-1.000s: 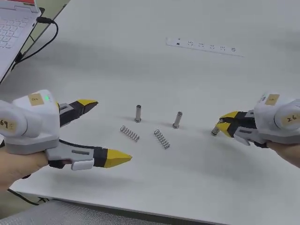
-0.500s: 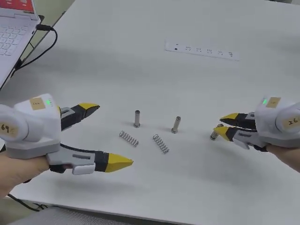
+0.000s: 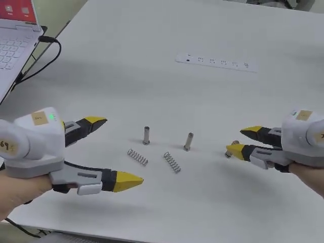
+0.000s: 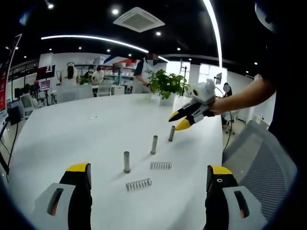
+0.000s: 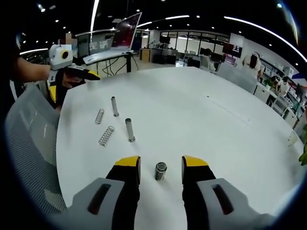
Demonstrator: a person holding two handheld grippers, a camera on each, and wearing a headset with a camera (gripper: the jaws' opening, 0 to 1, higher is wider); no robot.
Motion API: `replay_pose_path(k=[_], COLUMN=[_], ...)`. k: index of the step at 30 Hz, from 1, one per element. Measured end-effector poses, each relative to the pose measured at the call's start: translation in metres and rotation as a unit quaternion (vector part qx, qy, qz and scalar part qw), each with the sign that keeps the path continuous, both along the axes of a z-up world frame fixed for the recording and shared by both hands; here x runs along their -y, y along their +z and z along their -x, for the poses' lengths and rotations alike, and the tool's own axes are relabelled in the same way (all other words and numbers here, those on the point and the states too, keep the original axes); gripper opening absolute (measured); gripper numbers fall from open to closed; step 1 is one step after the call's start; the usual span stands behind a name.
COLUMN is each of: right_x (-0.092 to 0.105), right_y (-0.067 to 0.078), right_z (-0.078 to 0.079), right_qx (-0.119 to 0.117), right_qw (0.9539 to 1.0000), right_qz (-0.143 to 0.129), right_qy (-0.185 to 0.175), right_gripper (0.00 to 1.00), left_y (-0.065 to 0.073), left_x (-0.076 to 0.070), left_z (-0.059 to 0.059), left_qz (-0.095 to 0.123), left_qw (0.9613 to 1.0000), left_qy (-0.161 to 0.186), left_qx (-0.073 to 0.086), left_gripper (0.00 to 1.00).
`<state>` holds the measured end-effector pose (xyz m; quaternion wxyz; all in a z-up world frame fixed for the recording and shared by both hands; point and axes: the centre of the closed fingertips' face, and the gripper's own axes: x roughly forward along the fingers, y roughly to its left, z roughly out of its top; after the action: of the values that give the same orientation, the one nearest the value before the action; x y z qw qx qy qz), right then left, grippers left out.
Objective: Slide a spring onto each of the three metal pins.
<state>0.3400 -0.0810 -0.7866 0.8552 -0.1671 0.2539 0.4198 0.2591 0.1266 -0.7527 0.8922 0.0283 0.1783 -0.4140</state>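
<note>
Three metal pins stand in a row on the white table. The left pin [image 3: 146,135] and the middle pin [image 3: 188,141] are bare. The right pin [image 3: 231,150] carries a spring [image 5: 160,170]. It stands between the parted jaws of my right gripper [image 3: 240,140], which is open and not touching it. Two loose springs [image 3: 137,156] [image 3: 172,162] lie flat in front of the bare pins. My left gripper [image 3: 112,150] is wide open and holds nothing, left of the springs. In the left gripper view the near spring [image 4: 138,184] lies ahead of the jaws.
A white power strip [image 3: 216,63] lies at the back of the table. A laptop [image 3: 12,30] with a black cable [image 3: 50,48] sits at the far left. The table's front edge runs just under both grippers.
My right gripper has opened its jaws and drawn back a little to the right, leaving the spring on the right pin. The left gripper has stayed open and roughly in place.
</note>
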Motion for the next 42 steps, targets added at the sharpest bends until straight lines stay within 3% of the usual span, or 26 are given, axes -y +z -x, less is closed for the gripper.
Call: replay_pose_path(k=[10, 17, 25, 33, 42], right_x=[-0.005, -0.005, -0.021, -0.046, -0.054], right_y=[0.011, 0.028, 0.041, 0.038, 0.024], right_z=[0.016, 0.023, 0.044, 0.059, 0.057], right_qx=[0.005, 0.022, 0.054, 0.04, 0.018], right_qw=[0.9995, 0.9984, 0.998, 0.997, 0.9969], right_qz=[-0.032, -0.05, -0.022, -0.038, -0.036], right_qy=[-0.003, -0.011, 0.025, 0.054, 0.067], right_gripper=[0.35, 0.34, 0.33, 0.32, 0.3], left_y=[0.002, 0.002, 0.001, -0.003, -0.002], left_x=[0.005, 0.005, 0.004, 0.002, 0.0], left_z=[-0.001, -0.001, 0.001, 0.003, 0.002], left_qz=[0.002, 0.002, 0.002, 0.002, 0.001], left_qw=[1.0, 1.0, 1.0, 1.0, 1.0], left_qy=[-0.006, -0.008, -0.007, -0.007, -0.003], left_qx=[0.002, 0.002, 0.002, -0.002, 0.0], left_gripper=[0.98, 0.98, 0.98, 0.98, 0.98])
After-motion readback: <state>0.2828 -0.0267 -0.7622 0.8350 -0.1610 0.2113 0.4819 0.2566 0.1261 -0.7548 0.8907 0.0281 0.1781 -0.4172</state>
